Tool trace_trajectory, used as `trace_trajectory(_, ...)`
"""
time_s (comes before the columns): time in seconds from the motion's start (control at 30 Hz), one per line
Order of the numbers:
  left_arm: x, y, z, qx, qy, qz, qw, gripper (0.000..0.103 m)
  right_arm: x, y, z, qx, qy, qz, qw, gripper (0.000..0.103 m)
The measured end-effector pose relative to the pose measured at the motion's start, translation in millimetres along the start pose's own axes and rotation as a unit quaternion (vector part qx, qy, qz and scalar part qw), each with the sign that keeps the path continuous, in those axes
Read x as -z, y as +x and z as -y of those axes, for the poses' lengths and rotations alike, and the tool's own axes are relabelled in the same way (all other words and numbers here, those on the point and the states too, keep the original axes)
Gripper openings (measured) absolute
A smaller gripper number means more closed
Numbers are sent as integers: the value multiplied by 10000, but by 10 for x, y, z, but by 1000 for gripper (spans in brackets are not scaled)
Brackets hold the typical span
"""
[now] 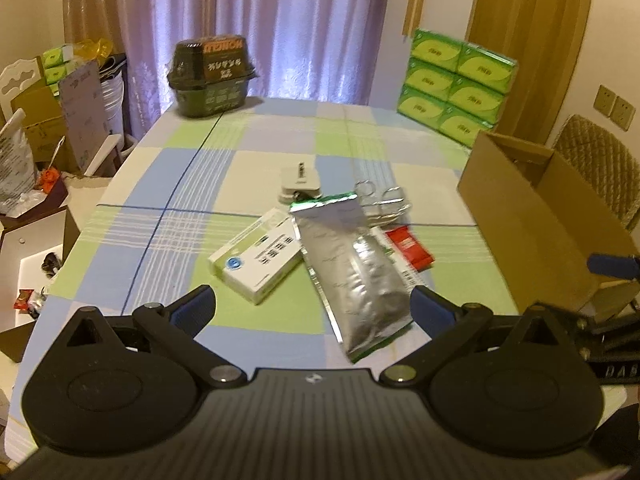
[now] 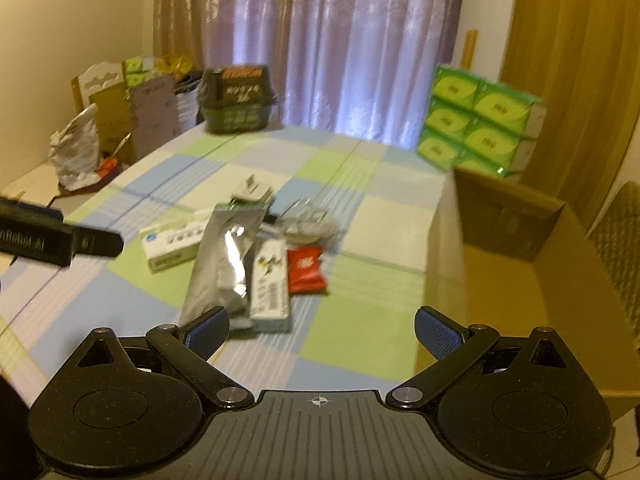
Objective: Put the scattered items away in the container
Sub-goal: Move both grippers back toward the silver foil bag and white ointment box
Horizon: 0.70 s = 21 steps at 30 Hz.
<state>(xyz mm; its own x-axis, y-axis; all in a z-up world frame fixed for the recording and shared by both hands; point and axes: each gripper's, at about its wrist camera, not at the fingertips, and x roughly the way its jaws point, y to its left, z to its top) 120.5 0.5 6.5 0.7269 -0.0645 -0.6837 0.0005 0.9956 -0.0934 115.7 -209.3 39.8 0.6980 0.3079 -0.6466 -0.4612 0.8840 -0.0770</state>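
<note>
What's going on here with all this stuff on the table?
A person holds a two-finger gripper in each hand over a checked tablecloth. Both the left gripper and the right gripper are open and hold nothing. A small pile lies mid-table: a silver foil pouch, a white box, a red packet and some metal rings. The open cardboard box stands to the right of the pile.

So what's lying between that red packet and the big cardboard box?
Nothing: in the right wrist view, only bare checked tablecloth separates the small red packet from the open brown cardboard box.
</note>
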Motion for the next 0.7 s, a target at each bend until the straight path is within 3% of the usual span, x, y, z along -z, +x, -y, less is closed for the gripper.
trace_trajectory(0.33,48,373,-113,110,-62,-361,9993,101,129,376,-82,-358,43,-315,9989,103)
trace_trajectory(0.7,-229,1133,113,625,-249,-823,9943,93,174,760,-61,-562,59,-500,9972,103)
